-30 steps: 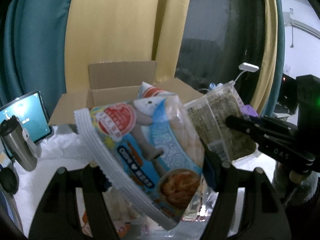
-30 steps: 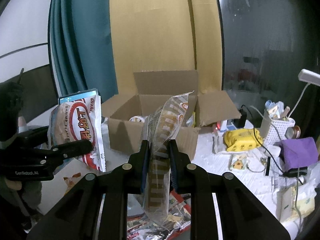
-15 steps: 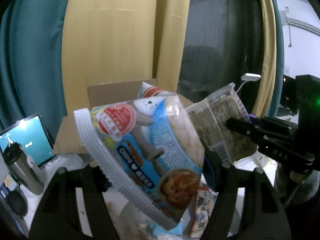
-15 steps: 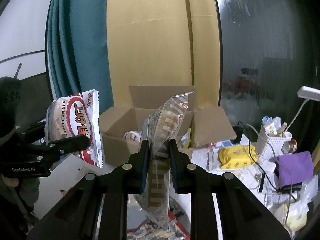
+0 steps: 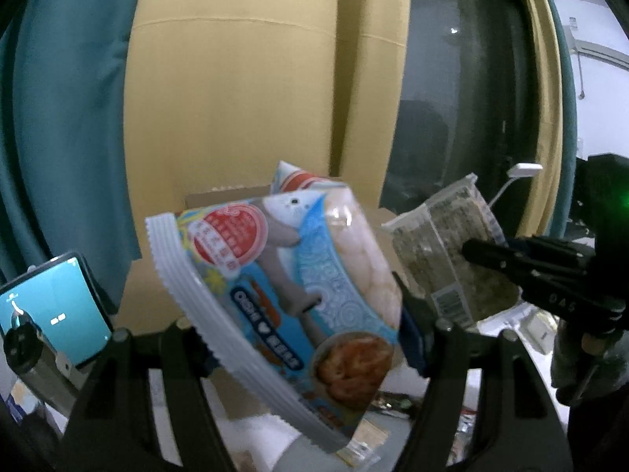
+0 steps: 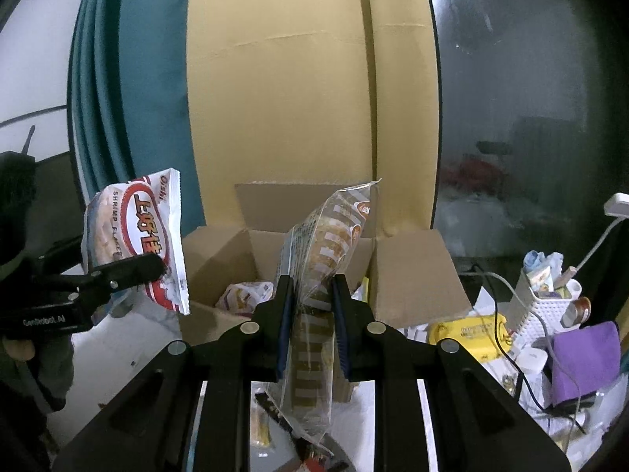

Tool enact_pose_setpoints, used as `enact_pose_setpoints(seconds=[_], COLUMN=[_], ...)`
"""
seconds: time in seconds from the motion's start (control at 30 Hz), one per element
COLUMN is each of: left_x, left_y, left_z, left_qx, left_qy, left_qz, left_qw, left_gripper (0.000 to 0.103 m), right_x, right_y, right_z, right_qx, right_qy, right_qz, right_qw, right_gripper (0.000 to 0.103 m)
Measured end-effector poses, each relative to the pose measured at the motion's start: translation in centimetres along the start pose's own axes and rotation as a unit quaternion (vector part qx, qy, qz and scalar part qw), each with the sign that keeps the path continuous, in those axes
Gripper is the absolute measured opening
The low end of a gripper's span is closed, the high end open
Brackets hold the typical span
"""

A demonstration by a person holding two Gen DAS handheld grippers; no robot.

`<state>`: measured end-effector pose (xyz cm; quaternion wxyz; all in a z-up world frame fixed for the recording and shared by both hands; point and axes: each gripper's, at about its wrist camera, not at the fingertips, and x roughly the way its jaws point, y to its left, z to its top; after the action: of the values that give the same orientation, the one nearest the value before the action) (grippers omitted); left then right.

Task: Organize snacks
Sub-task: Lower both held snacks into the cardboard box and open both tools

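Observation:
In the left wrist view my left gripper [image 5: 302, 326] is shut on a puffy blue-and-white shrimp snack bag [image 5: 283, 275], held tilted between both fingers. The right wrist view shows that same bag [image 6: 137, 228] and left gripper [image 6: 153, 265] at the left, beside the box. My right gripper [image 6: 312, 291] is shut on a clear pack of brown striped cakes [image 6: 334, 228], held upright in front of an open cardboard box [image 6: 409, 271]. A snack pack [image 6: 243, 295] lies inside the box. From the left, the right gripper [image 5: 471, 247] and its pack [image 5: 444, 236] appear at the right.
A lit phone on a stand [image 5: 51, 306] is at the left. Right of the box are a yellow pack [image 6: 468, 330], a white basket [image 6: 546, 310], cables and a purple cloth [image 6: 585, 358]. Loose wrappers [image 6: 267, 424] lie below the grippers. Teal and yellow curtains hang behind.
Both grippers have risen and moved forward toward the box with their packs still held. The box now looks nearer in the right wrist view and sits lower behind the shrimp bag.

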<state>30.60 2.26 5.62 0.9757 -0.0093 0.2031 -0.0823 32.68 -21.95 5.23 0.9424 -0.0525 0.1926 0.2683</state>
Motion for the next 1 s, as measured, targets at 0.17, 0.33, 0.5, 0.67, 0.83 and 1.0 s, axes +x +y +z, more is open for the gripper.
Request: enact_pose_setpoints(seconds=[0.17, 0.33, 0.5, 0.67, 0.83, 1.0], left_x=[2.5, 5.2, 8.2, 11.0, 13.4, 15.7], left_y=[1.7, 2.9, 4.3, 5.1, 6.1, 6.0], left_z=[0.3, 0.5, 1.2, 1.8, 2.1, 2.2], left_qx=[-0.003, -0.007, -0.009, -0.01, -0.018, -0.028], left_qy=[0.01, 0.019, 0.029, 0.039, 0.05, 0.066], left_qz=[0.004, 0.01, 0.015, 0.019, 0.016, 0.01], left_qw=[0.9999, 0.9997, 0.9994, 0.999, 0.9984, 0.9974], left_gripper=[0.071, 0.071, 0.071, 0.071, 0.071, 0.071], right_x=[2.6, 5.6, 8.6, 11.3, 13.9, 15.8], right_y=[-0.8, -1.1, -1.5, -1.8, -2.0, -2.0], right_z=[0.7, 1.6, 2.2, 3.0, 3.7, 3.9], right_qx=[0.001, -0.003, -0.007, -0.009, -0.011, -0.015], right_qy=[0.007, 0.018, 0.025, 0.032, 0.04, 0.045], right_qz=[-0.002, -0.004, -0.003, -0.002, 0.001, 0.001], right_qw=[1.0, 1.0, 1.0, 0.999, 0.999, 0.999], right_gripper=[0.021, 0.021, 0.021, 0.021, 0.021, 0.021])
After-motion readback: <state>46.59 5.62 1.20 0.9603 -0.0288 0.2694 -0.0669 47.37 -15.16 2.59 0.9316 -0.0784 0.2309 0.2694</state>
